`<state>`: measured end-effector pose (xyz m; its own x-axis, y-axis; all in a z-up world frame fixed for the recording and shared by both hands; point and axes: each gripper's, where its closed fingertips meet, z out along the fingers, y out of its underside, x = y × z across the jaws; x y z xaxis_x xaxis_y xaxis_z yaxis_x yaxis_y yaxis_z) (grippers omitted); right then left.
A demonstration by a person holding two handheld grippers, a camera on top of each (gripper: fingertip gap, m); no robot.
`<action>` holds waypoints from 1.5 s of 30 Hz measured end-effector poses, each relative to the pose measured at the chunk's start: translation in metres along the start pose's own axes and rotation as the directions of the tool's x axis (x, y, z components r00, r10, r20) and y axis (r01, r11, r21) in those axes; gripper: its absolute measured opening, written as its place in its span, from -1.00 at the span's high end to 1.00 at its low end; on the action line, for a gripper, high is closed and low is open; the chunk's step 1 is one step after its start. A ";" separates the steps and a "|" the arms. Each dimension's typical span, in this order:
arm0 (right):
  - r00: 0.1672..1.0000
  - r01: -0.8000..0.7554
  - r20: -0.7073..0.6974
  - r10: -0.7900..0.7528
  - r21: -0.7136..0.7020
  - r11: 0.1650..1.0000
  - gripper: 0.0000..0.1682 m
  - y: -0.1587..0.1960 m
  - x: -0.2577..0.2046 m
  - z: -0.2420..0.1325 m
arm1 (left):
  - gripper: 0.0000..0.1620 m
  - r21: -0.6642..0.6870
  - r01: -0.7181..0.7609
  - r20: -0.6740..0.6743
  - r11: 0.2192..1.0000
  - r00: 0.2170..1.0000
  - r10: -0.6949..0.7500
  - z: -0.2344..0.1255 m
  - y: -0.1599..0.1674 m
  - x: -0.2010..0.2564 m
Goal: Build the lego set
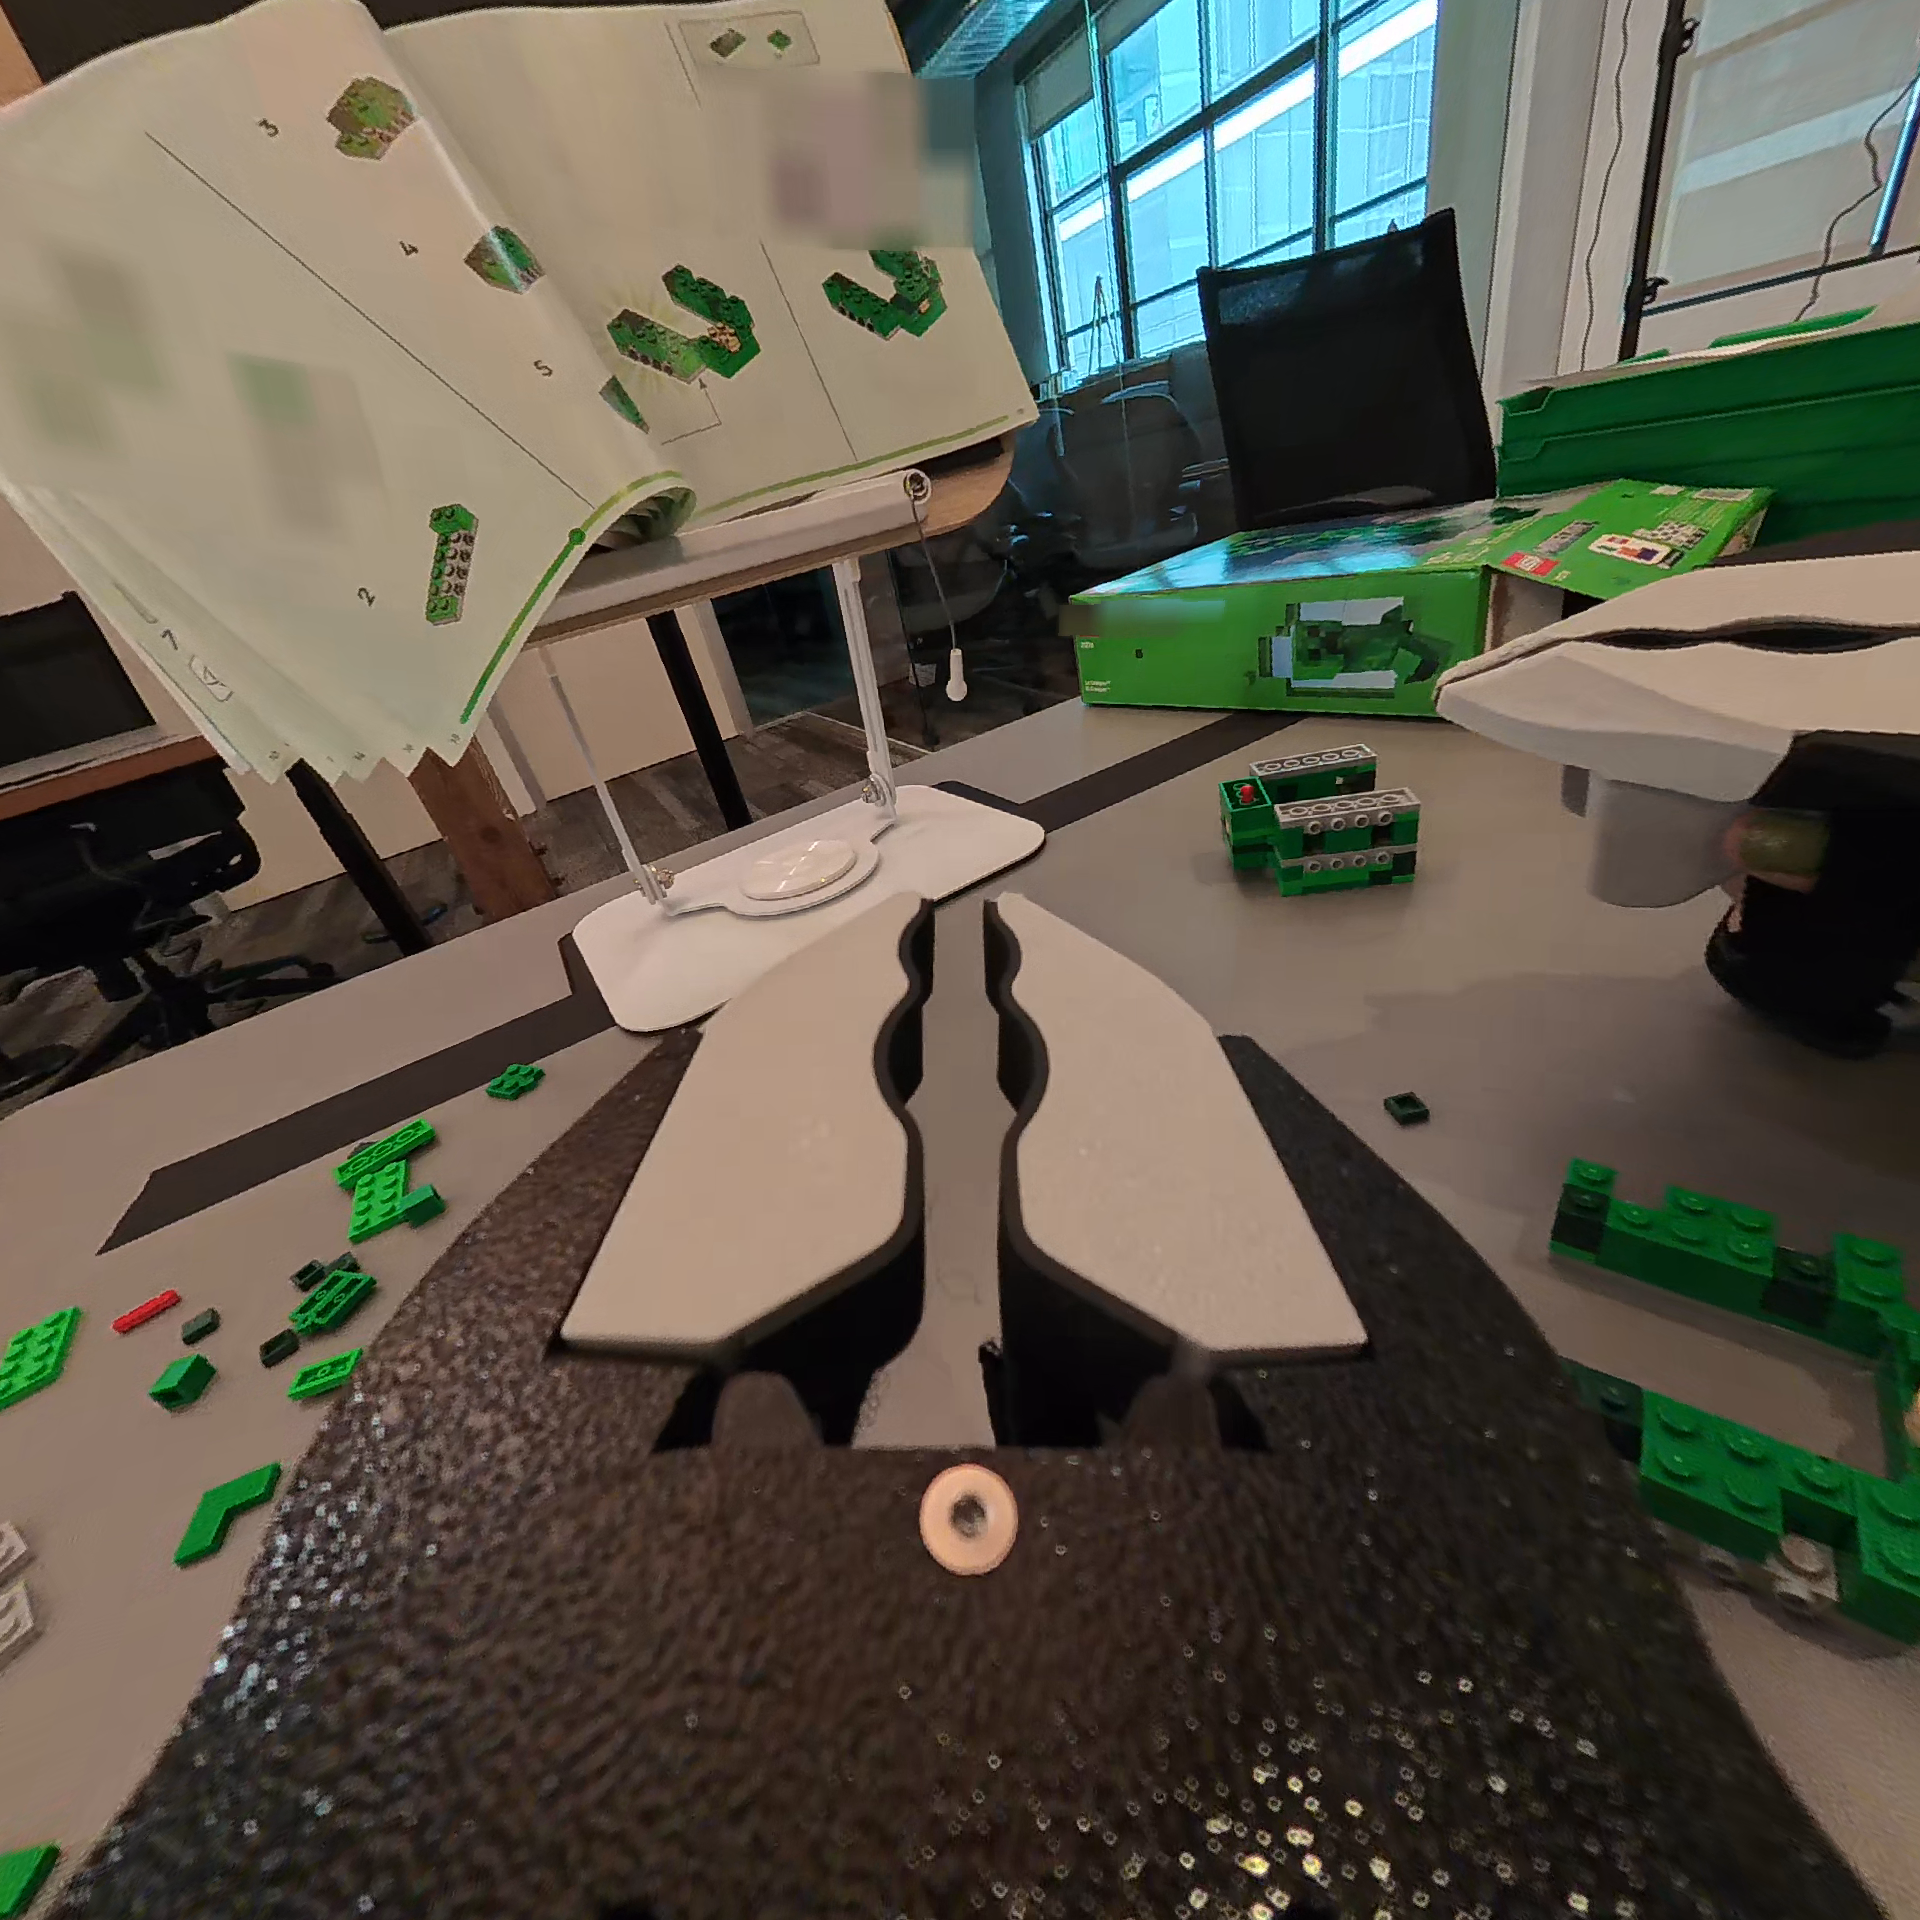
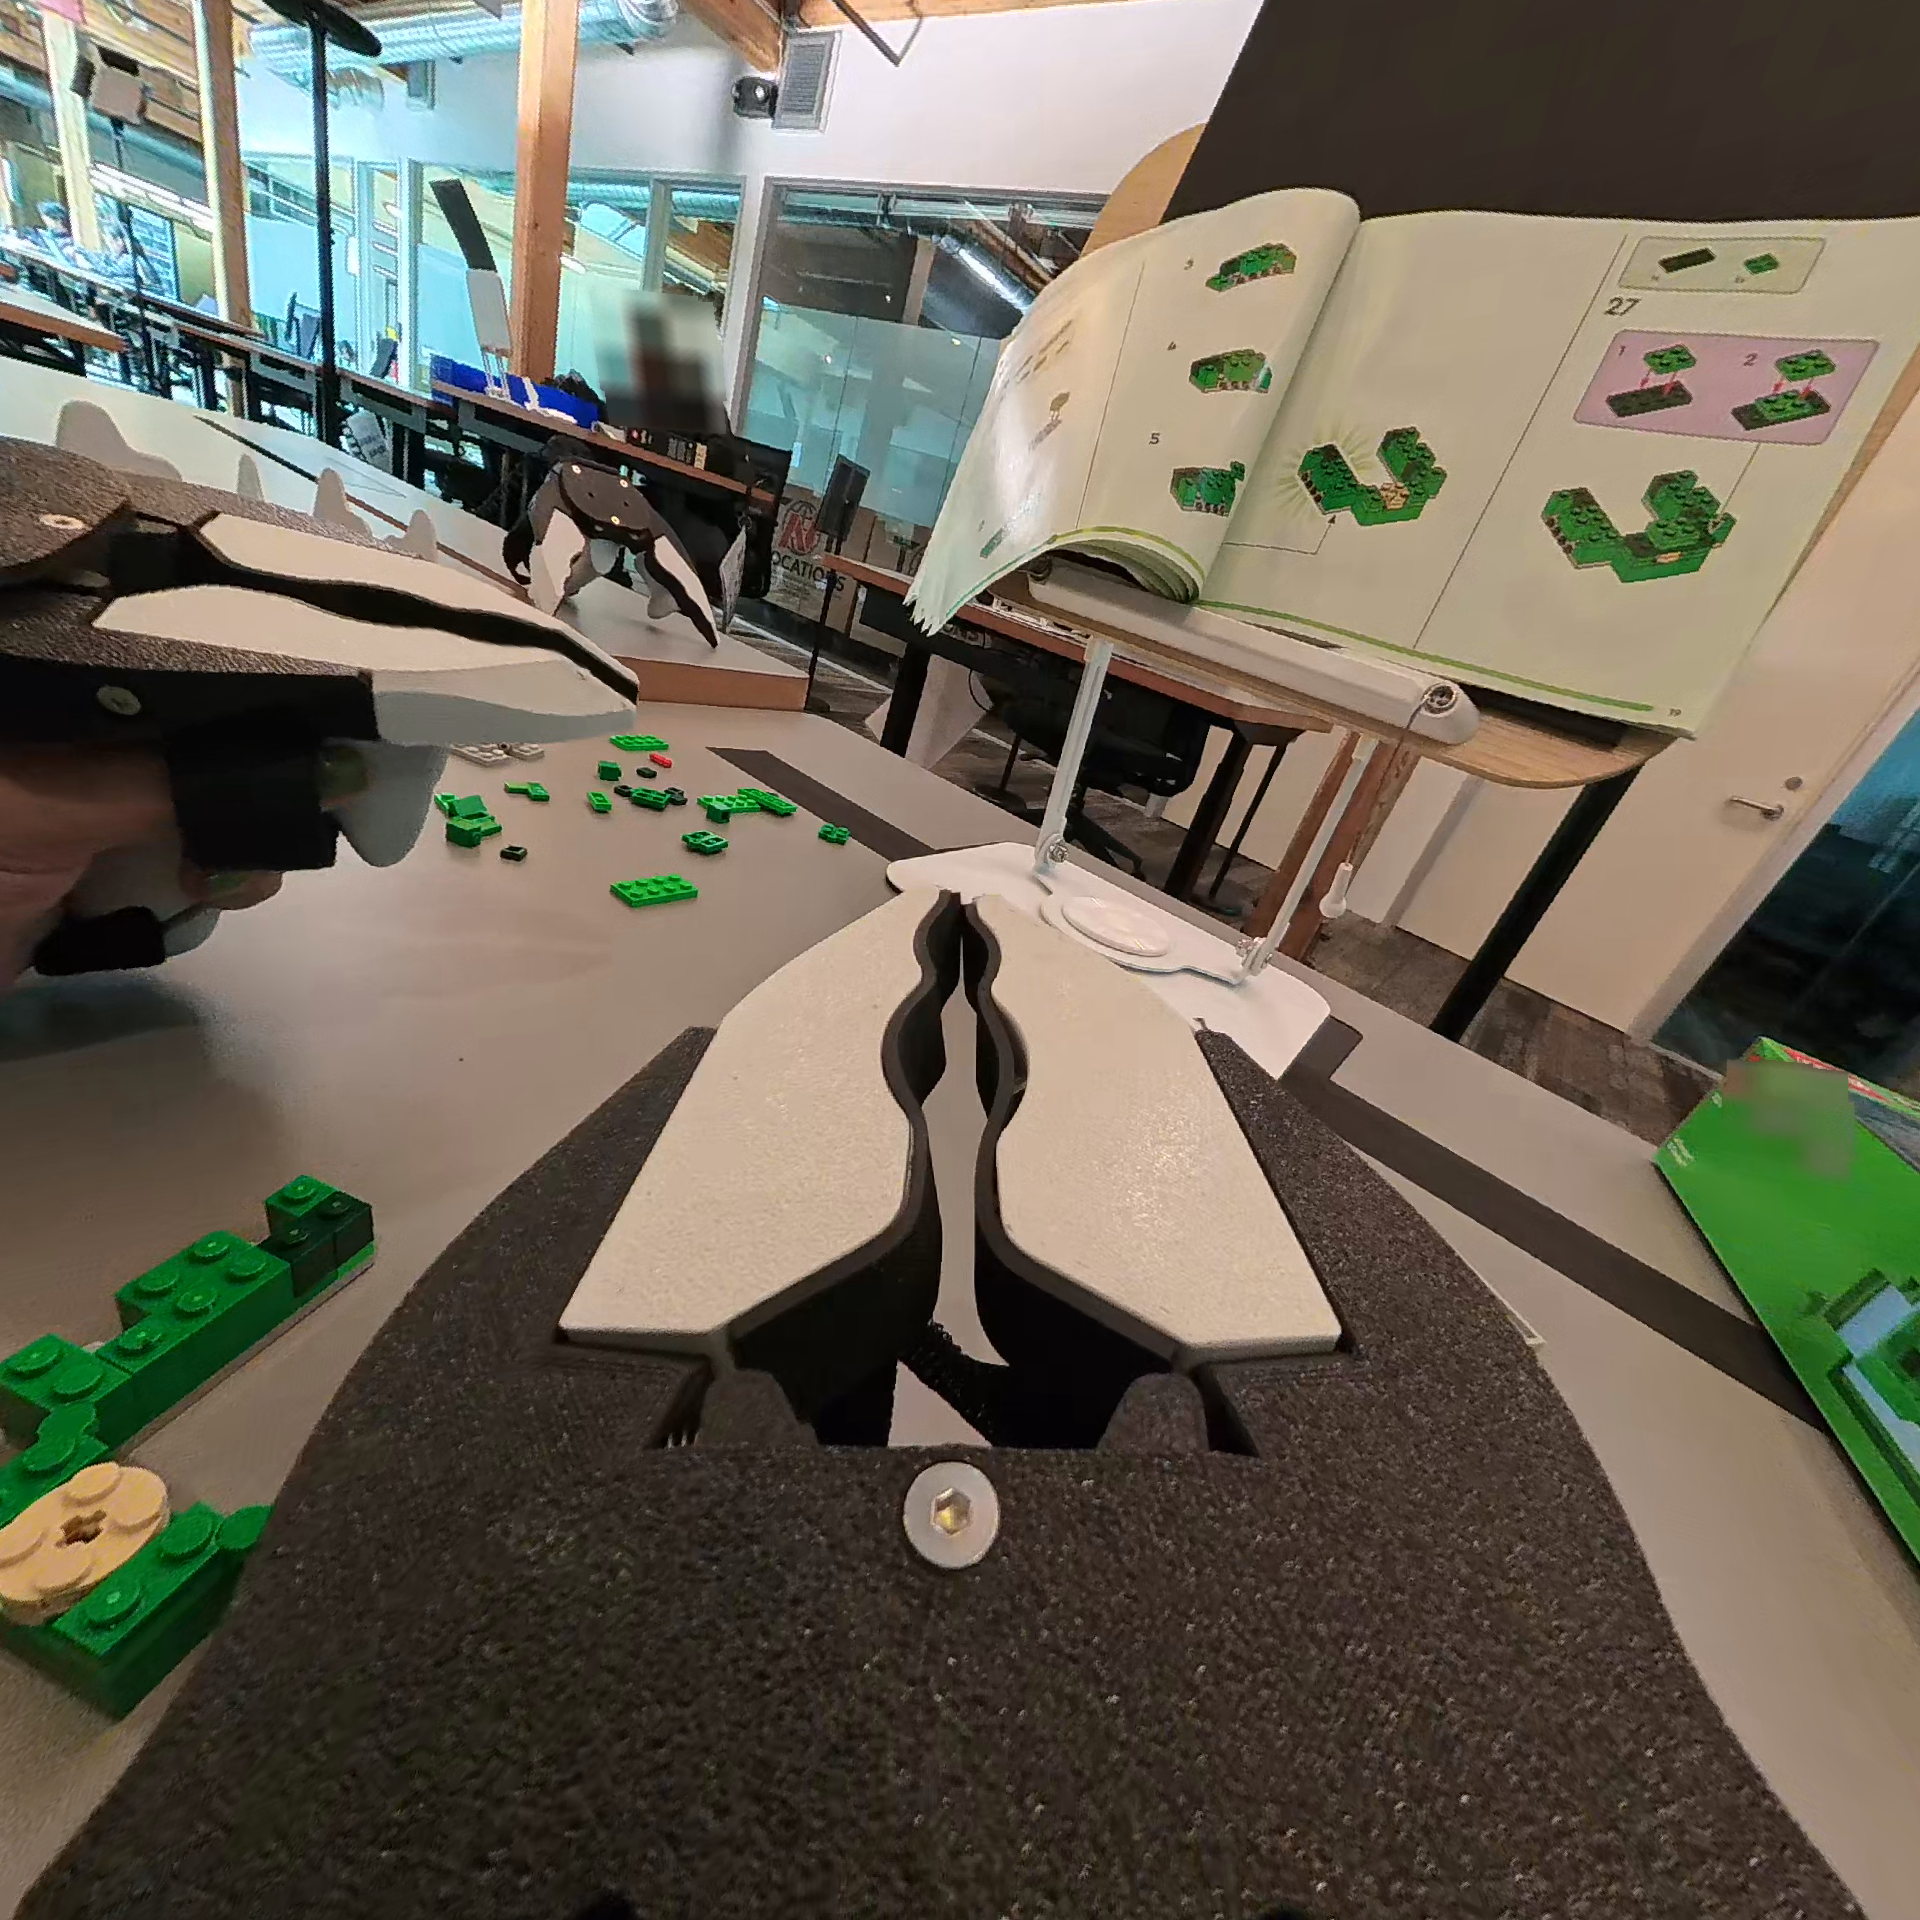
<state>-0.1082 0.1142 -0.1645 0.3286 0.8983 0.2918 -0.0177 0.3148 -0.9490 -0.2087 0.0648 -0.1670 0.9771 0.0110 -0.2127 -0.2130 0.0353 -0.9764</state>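
Observation:
My left gripper (image 1: pixel 956 914) is nearly shut and empty, held above the grey table (image 1: pixel 1403 1039); it also shows at the left of the right wrist view (image 2: pixel 623 691). My right gripper (image 2: pixel 961 914) is shut and empty; it shows at the right edge of the left wrist view (image 1: pixel 1455 691). A green U-shaped brick build (image 1: pixel 1714 1268) lies between the grippers, with a tan round piece (image 2: pixel 83 1517) on it (image 2: pixel 208 1309). A small green and grey block build (image 1: pixel 1325 821) stands farther back. Several loose green pieces (image 1: pixel 384 1184) lie at the left (image 2: pixel 655 800).
An open instruction booklet (image 1: pixel 416 312) rests on a white stand (image 1: pixel 831 883) ahead of both grippers (image 2: pixel 1455 436). A green set box (image 1: pixel 1351 623) lies at the right (image 2: pixel 1818 1247), with green trays (image 1: pixel 1714 416) behind. A black chair (image 1: pixel 1340 364) stands beyond the table. One gripper's finger ends stand about 12 centimetres off the other's. Both grippers' tips are roughly 15 centimetres from the tan round piece (image 2: pixel 83 1517).

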 end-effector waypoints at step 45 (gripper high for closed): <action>1.000 0.010 0.023 -0.010 0.003 1.000 1.00 0.000 -0.003 0.000 | 0.90 -0.036 0.009 -0.039 0.999 0.999 -0.010 0.005 0.007 0.005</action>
<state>-0.1095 0.1119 -0.1654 0.3068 0.9019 0.3039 -0.0175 0.3246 -0.9457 -0.2048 0.0696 -0.1744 0.9785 -0.0285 -0.2042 -0.2043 -0.0009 -0.9789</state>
